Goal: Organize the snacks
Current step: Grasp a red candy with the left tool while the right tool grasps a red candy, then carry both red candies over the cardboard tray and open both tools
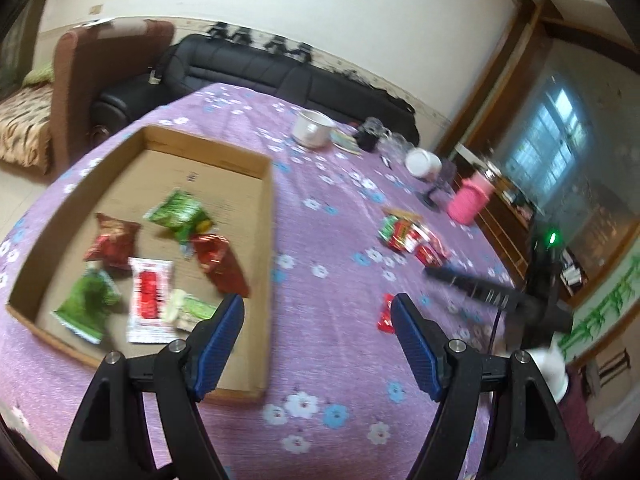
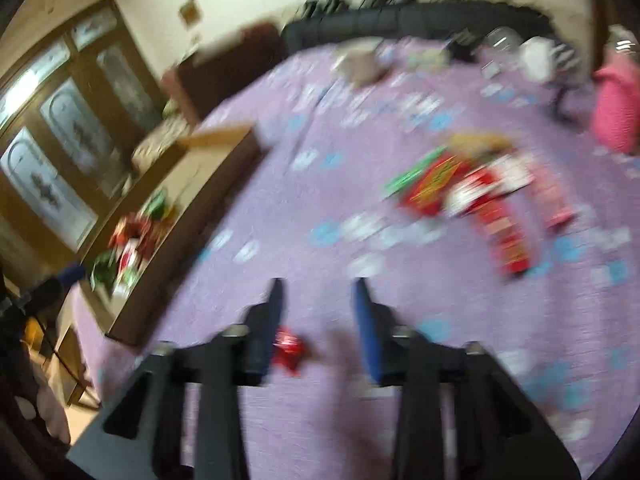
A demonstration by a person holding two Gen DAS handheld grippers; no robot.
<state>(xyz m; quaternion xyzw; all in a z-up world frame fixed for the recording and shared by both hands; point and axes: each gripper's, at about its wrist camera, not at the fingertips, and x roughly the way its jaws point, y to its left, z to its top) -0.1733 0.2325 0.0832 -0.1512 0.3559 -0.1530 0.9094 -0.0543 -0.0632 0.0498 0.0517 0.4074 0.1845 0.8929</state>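
Observation:
A shallow cardboard tray [image 1: 266, 208] lies on the purple flowered cloth and holds several snack packets, green, red and white. My left gripper [image 1: 318, 308] hovers open over the cloth just right of the tray, with nothing between its fingers. A loose pile of red and green snacks [image 1: 412, 236] lies farther right on the cloth. The right wrist view is blurred: my right gripper [image 2: 318, 286] stands open low over the cloth. A small red packet [image 2: 288, 350] lies on the cloth against the inside of its left finger, and the right pad is clear of it. The snack pile [image 2: 472, 192] is ahead to the right.
At the table's far side stand a white mug [image 1: 312, 128], a dark cup, glass jars, a white tub [image 1: 420, 162] and a pink bottle [image 1: 468, 200]. A black sofa [image 1: 256, 68] runs behind the table. The tray's rim [image 2: 216, 136] lies left of my right gripper.

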